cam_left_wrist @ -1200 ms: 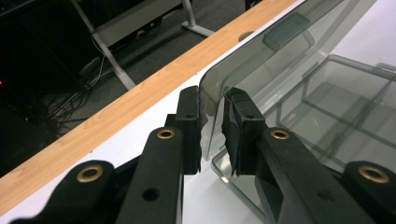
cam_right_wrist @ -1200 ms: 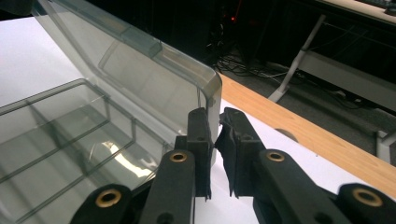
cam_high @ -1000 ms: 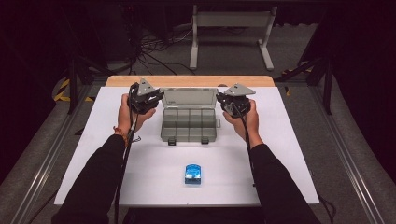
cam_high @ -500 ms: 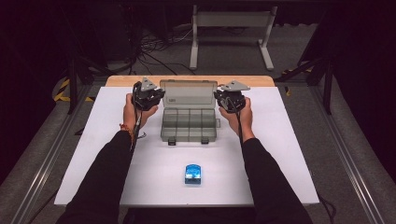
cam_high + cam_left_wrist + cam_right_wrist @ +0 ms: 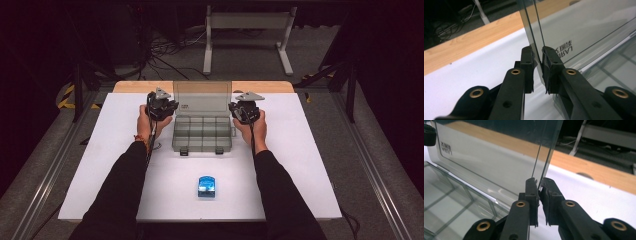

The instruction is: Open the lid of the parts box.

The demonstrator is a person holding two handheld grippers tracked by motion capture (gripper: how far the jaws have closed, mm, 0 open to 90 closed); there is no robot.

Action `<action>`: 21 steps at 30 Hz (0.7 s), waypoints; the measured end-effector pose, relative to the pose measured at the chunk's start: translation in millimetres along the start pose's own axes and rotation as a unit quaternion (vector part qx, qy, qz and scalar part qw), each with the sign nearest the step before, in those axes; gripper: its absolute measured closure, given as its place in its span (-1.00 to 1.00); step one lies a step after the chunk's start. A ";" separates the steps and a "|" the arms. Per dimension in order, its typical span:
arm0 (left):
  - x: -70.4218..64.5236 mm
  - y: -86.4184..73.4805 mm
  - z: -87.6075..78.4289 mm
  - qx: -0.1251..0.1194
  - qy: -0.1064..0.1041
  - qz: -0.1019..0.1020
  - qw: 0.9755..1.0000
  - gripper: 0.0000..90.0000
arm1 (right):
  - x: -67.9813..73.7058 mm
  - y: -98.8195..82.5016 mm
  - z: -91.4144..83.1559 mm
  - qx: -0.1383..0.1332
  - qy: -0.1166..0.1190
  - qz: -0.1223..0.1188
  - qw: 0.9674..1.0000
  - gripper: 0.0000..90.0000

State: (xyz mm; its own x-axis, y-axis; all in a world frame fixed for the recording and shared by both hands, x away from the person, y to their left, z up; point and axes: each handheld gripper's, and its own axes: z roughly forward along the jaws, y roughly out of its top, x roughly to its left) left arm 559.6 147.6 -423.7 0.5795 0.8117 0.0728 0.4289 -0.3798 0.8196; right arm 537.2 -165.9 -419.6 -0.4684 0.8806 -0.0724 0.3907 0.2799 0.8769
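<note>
The clear grey plastic compartment box [image 5: 202,132] sits at the middle of the far half of the surface, its long axis running left to right and its two dark latches facing the person. Its transparent hinged lid [image 5: 202,99] stands open, nearly upright along the far edge. The left gripper [image 5: 161,106] has its jaws clamped narrow on the lid's left side edge; the right gripper [image 5: 244,111] grips the right side edge likewise. The white surface [image 5: 300,150] shows a wooden strip [image 5: 135,86] at its far edge and carries a small blue object [image 5: 206,187] near the person. Beyond lie a dark floor, cables and a grey metal stand [image 5: 247,22]. Since a second ago both hands have come lower and closer to the box, and the lid has tipped further back.
</note>
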 end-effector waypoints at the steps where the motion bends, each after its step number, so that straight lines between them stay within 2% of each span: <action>1: -0.3 -0.9 1.9 0.000 0.002 -0.002 1.000 0.76 | 0.1 -1.8 1.6 0.002 0.000 0.000 1.000 0.85; 2: -0.2 -1.6 3.3 0.006 0.000 -0.002 1.000 0.75 | 0.8 -5.4 4.6 0.012 -0.002 0.003 1.000 0.85; 7: 1.4 -6.0 7.7 0.011 -0.002 -0.017 1.000 0.72 | 1.3 -11.8 9.3 0.022 0.000 0.011 1.000 0.85; 8: 1.4 -8.1 10.3 0.018 -0.004 -0.020 1.000 0.71 | 1.3 -13.3 10.1 0.024 -0.001 0.015 1.000 0.85; 11: 0.5 -10.4 13.7 0.030 -0.005 -0.021 0.999 0.70 | 1.7 -14.8 11.7 0.029 0.005 0.019 0.999 0.87; 13: -2.2 -12.7 17.2 0.037 -0.010 -0.016 0.999 0.78 | 3.9 -15.9 12.5 0.029 0.000 0.015 0.999 0.90; 14: -3.8 -13.4 17.9 0.033 -0.004 -0.013 0.999 0.79 | 4.4 -17.0 13.0 0.033 -0.001 0.017 0.999 0.90; 15: -4.1 -14.2 18.3 0.030 -0.003 -0.020 0.999 0.77 | 3.8 -17.7 12.8 0.031 0.001 0.021 0.999 0.90; 17: -3.1 -14.8 18.5 0.029 -0.006 -0.021 0.999 0.77 | 3.0 -18.1 12.3 0.031 0.004 0.026 0.999 0.90; 21: -2.9 -13.3 15.9 0.033 -0.005 -0.015 0.999 0.76 | 5.7 -17.5 11.3 0.034 -0.004 0.013 0.999 0.89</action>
State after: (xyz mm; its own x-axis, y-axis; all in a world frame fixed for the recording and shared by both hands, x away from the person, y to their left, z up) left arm 563.1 143.3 -443.8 0.5716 0.8194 0.0428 0.4913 -0.3836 0.7820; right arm 536.7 -161.5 -440.7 -0.4515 0.8907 -0.0529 0.4557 0.2812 0.8445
